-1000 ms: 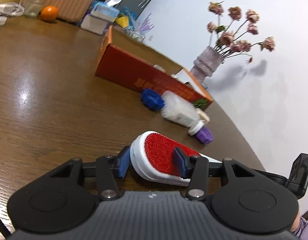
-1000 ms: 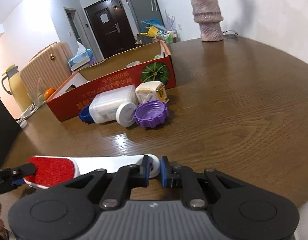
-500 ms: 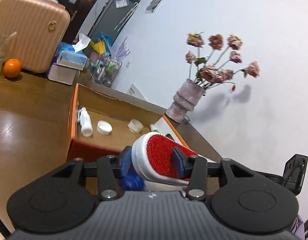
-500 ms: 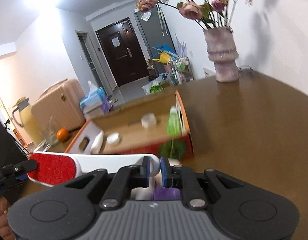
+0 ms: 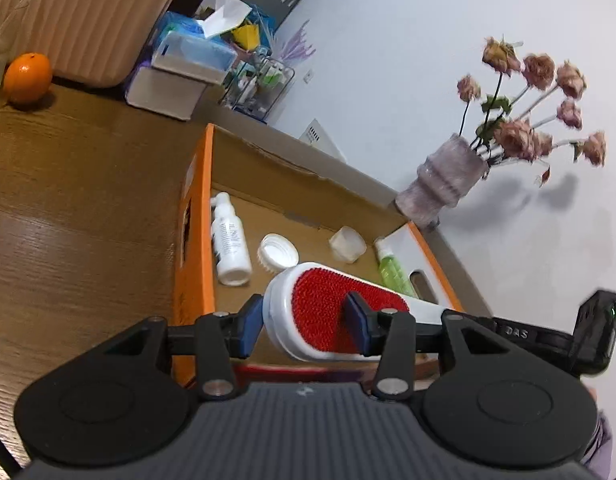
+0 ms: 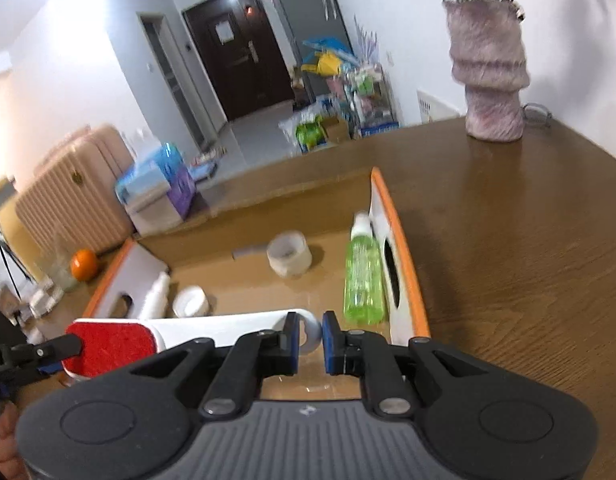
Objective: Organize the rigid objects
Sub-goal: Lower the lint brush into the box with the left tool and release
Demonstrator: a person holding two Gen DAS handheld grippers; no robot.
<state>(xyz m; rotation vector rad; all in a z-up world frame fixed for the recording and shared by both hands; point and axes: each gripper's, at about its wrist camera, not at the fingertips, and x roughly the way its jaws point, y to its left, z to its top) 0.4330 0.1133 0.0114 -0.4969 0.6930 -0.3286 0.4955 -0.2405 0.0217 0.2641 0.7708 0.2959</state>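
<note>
Here both grippers carry one lint brush (image 5: pixel 332 316) above the open cardboard box (image 5: pixel 205 216), which sits on a brown wooden table (image 5: pixel 67 208). The left gripper (image 5: pixel 303 326) is clamped across the brush's wide head, one blue pad on the white rim and the other on the red bristle patch. The right gripper (image 6: pixel 310 340) is closed on the rounded end of the white handle (image 6: pixel 227 326), its blue pads pinching that tip from both sides. From the right wrist view the brush runs sideways across the near part of the box, red head to the left and handle to the right, clear of the box floor. Inside the box lie a white spray bottle (image 5: pixel 229 240) along the left wall, a white cap (image 5: pixel 277 252) beside it, a small pale tub (image 5: pixel 348 244) further back, and a green bottle (image 6: pixel 362 276) against the right wall next to the oval hand hole. A vase (image 5: pixel 444 180) of dried pink roses stands on the table beyond the box's far right corner. An orange (image 5: pixel 27 78) rests at the table's far left edge, with a ribbed pink suitcase (image 5: pixel 87 16) behind it and a tissue box (image 5: pixel 191 50) off to the side.
</note>
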